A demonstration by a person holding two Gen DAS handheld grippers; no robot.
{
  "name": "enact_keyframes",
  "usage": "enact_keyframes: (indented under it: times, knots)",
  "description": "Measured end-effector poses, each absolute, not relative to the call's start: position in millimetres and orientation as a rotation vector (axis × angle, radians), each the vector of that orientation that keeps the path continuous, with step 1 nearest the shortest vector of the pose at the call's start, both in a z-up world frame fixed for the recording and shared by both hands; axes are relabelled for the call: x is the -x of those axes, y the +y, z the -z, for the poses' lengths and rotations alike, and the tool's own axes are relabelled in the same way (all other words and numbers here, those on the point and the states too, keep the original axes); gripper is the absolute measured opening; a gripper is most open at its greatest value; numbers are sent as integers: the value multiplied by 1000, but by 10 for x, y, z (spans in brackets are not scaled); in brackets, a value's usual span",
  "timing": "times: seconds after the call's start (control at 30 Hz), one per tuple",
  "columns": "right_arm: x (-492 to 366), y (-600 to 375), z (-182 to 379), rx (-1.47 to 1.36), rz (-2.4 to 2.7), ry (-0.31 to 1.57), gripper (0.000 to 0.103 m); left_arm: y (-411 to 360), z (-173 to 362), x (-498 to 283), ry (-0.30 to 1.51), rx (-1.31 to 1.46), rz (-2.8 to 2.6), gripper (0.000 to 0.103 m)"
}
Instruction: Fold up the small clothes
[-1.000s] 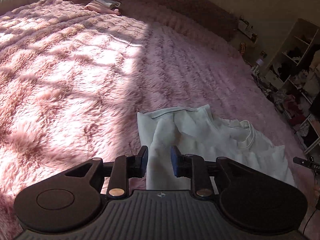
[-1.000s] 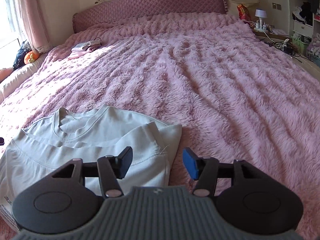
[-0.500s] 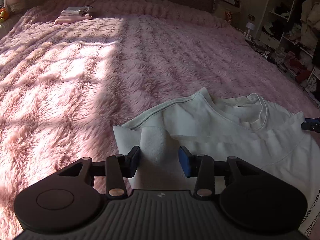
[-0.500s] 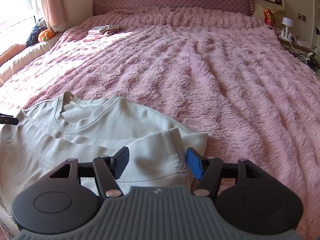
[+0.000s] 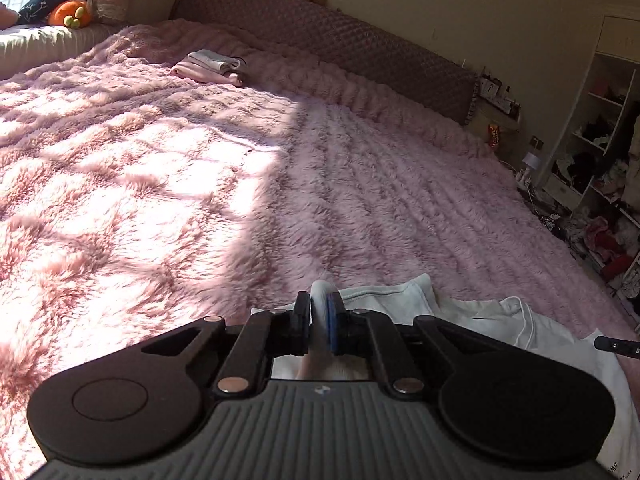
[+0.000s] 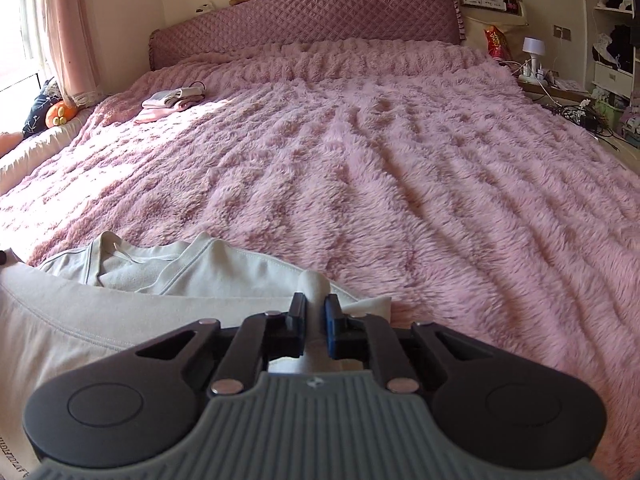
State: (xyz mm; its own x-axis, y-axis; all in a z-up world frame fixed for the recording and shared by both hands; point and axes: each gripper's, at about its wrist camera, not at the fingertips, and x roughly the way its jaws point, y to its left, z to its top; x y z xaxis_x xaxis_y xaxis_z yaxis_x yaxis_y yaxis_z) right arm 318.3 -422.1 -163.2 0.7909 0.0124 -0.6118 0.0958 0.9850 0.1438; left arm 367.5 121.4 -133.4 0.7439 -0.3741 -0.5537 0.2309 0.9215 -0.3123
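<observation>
A small white sweatshirt (image 5: 500,320) lies on the pink fluffy bedspread (image 5: 200,200) at the near edge. My left gripper (image 5: 319,318) is shut on a fold of its left side; cloth bulges up between the pads. In the right wrist view the sweatshirt (image 6: 120,308) spreads to the left, neckline toward the headboard. My right gripper (image 6: 315,320) is shut on a fold of its right side, with a bump of cloth standing above the fingertips.
A pile of folded clothes (image 6: 172,100) sits far up the bed on the left, also in the left wrist view (image 5: 212,68). A quilted headboard (image 6: 304,20) stands at the back. A cluttered shelf (image 5: 600,168) and bedside lamp (image 6: 534,50) are to the right.
Both grippers went from open, straddling the sweatshirt's side edges, to shut on pinched folds of the cloth. The cloth between them now bunches upward.
</observation>
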Motion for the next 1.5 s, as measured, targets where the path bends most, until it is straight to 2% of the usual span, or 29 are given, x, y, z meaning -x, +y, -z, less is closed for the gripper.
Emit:
enact_keyframes:
  times: [0.23, 0.33, 0.4, 0.5, 0.7, 0.77, 1.0, 1.1, 1.23, 1.27, 1.33, 1.37, 1.5]
  knots:
    - [-3440, -4100, 1849, -85, 100, 733, 8, 1038, 1606, -3861, 734, 124, 245, 10]
    - [-3404, -4157, 1856, -91, 108, 743, 18, 1016, 1581, -3862, 754, 101, 234, 12]
    - [-3284, -4215, 1771, -128, 117, 711, 32, 1041, 1471, -3790, 723, 98, 206, 15]
    - [-3016, -4290, 1622, -191, 62, 673, 36, 1176, 1249, -3593, 640, 143, 182, 16]
    - [-2868, -4016, 1428, -88, -112, 650, 37, 1021, 1002, -3029, 576, 183, 364, 16]
    - [-2963, -3767, 1381, -29, -231, 657, 37, 921, 1012, -2805, 588, 189, 386, 23]
    - [-3523, -2901, 1426, 213, -523, 694, 38, 896, 1273, -2356, 743, 286, 349, 32]
    - [-3779, -2628, 1538, 333, -591, 727, 47, 963, 1422, -2301, 795, 317, 338, 36]
    - [-4070, -2530, 1704, 367, -644, 829, 47, 1050, 1569, -2245, 817, 370, 329, 38]
    - [-4138, -2532, 1753, 352, -660, 867, 45, 1070, 1585, -2251, 817, 386, 328, 38]
    - [-4163, -2539, 1804, 332, -676, 904, 33, 1086, 1610, -2265, 817, 401, 325, 38]
    - [-4166, -2546, 1817, 319, -691, 920, 0, 1089, 1622, -2272, 818, 403, 325, 38]
    - [-4095, -2563, 1744, 324, -674, 854, 0, 1077, 1651, -2278, 820, 390, 329, 38]
